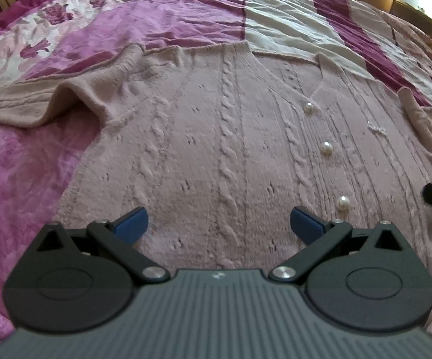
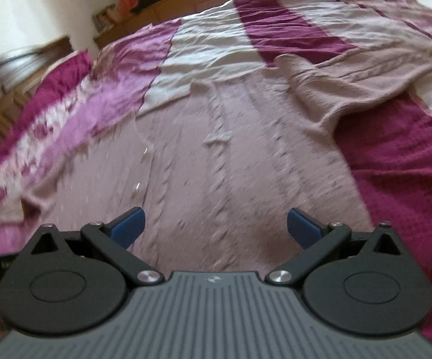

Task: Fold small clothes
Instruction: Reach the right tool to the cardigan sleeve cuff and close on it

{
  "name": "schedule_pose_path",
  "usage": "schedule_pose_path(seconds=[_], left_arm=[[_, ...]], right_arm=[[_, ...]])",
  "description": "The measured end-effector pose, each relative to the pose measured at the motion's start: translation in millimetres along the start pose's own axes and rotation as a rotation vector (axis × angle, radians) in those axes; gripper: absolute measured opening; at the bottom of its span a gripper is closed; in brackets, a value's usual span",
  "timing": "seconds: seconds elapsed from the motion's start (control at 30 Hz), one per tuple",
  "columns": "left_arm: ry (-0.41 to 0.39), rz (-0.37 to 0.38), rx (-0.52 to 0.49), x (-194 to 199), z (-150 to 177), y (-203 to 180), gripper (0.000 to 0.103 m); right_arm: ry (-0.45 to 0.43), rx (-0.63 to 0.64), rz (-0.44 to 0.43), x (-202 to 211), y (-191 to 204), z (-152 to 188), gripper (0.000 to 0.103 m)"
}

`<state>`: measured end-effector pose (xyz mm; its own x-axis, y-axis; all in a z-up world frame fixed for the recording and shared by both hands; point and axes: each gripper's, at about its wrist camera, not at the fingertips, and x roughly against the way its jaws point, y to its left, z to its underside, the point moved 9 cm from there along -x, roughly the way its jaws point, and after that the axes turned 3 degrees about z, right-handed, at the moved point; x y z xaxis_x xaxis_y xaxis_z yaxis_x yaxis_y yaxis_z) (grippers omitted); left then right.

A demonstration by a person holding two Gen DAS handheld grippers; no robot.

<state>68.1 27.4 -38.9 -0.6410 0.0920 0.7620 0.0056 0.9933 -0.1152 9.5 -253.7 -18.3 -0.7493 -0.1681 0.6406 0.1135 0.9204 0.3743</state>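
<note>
Cable-knit cardigan (image 1: pixel 216 137) flat, unfolded, on the bedspread (image 1: pixel 21 161). Left gripper (image 1: pixel 218 224) and right gripper (image 2: pixel 216 224) above it, jaws wide apart, empty. Best to pinch the sleeve (image 1: pixel 36 104) at 10 o'clock near its cuff and fold inward, clear of the pearl buttons (image 1: pixel 326 148).

Both wrist views look forward and downward, close above the bed (image 1: pixel 186 9); both share the cardigan (image 1: pixel 216 137) front.

The cardigan (image 1: pixel 216 149) is a soft pink knit with raised cable ribs and glossy pearl buttons (image 1: pixel 326 148). The bedspread (image 1: pixel 171 15) is thin, wrinkled cloth with a light sheen. The left tongs (image 1: pixel 218 224) are matt black plastic with shiny metal pins.
</note>
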Motion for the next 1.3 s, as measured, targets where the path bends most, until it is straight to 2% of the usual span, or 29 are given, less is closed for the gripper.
schedule_pose_path(seconds=[0.1, 0.23, 0.53, 0.77, 1.07, 1.3], left_arm=[[0.009, 0.001, 0.006, -2.9, -2.6, 0.5, 0.103], [0.034, 0.008, 0.006, -9.9, -2.1, -1.0, 0.103], [0.07, -0.033, -0.028, -24.2, 2.7, -0.4, 0.103], [0.071, -0.07, -0.053, -29.2, 5.5, -3.7, 0.103], [0.059, -0.084, -0.069, -29.7, 7.6, -4.9, 0.103], [0.06, -0.091, -0.075, -29.6, 8.2, -6.8, 0.103]], right_arm=[[-0.022, -0.049, 0.007, 2.6, -21.3, -15.6, 0.103], [-0.068, -0.062, 0.063, 3.1, -52.9, -37.9, 0.103], [-0.157, -0.155, 0.134, -17.6, -134.7, -96.8, 0.103], [-0.191, -0.311, 0.171, -45.5, -200.7, -127.3, 0.103], [-0.254, -0.409, 0.14, -76.5, -237.7, -171.8, 0.103], [-0.282, -0.431, 0.141, -95.9, -257.6, -199.4, 0.103]])
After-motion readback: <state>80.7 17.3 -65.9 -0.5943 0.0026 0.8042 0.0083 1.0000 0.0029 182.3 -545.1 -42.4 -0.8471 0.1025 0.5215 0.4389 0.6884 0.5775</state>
